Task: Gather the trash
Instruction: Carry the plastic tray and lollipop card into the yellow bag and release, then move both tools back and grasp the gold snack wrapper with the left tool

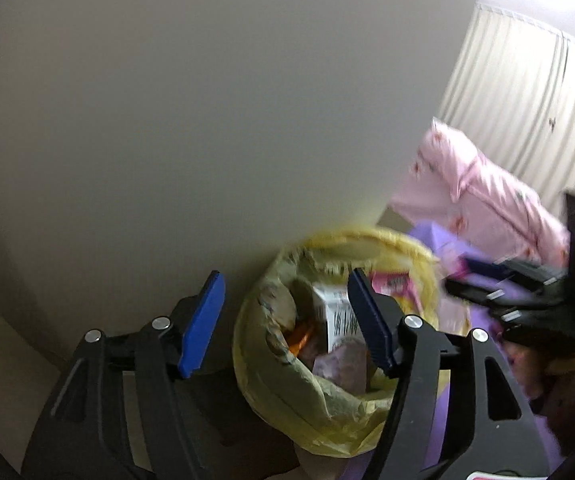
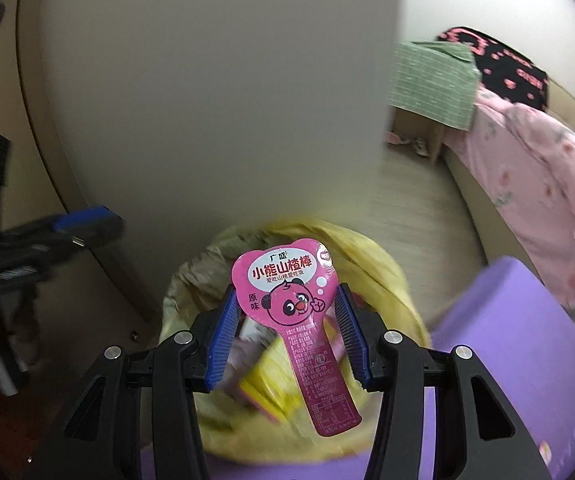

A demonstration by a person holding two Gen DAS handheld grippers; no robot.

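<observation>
A bin lined with a yellow bag (image 1: 327, 392) stands on the floor against a wall; it holds a white carton (image 1: 333, 312), an orange scrap and other wrappers. My left gripper (image 1: 287, 320) is open and empty, just above the bin's mouth. In the right wrist view a pink bear-shaped snack wrapper (image 2: 287, 304) sits between the blue pads (image 2: 221, 340) of my right gripper (image 2: 285, 334), directly over the yellow bin bag (image 2: 371, 268). The jaws stand apart; the wrapper touches the left pad. The right gripper also shows in the left wrist view (image 1: 499, 292).
A grey wall panel (image 1: 207, 100) rises right behind the bin. A purple surface (image 2: 519, 340) lies to the right of it. A bed with pink bedding (image 2: 535, 184), a green cloth (image 2: 431, 80) and curtains (image 1: 527, 92) are beyond. Wood floor (image 2: 419, 208) stretches between.
</observation>
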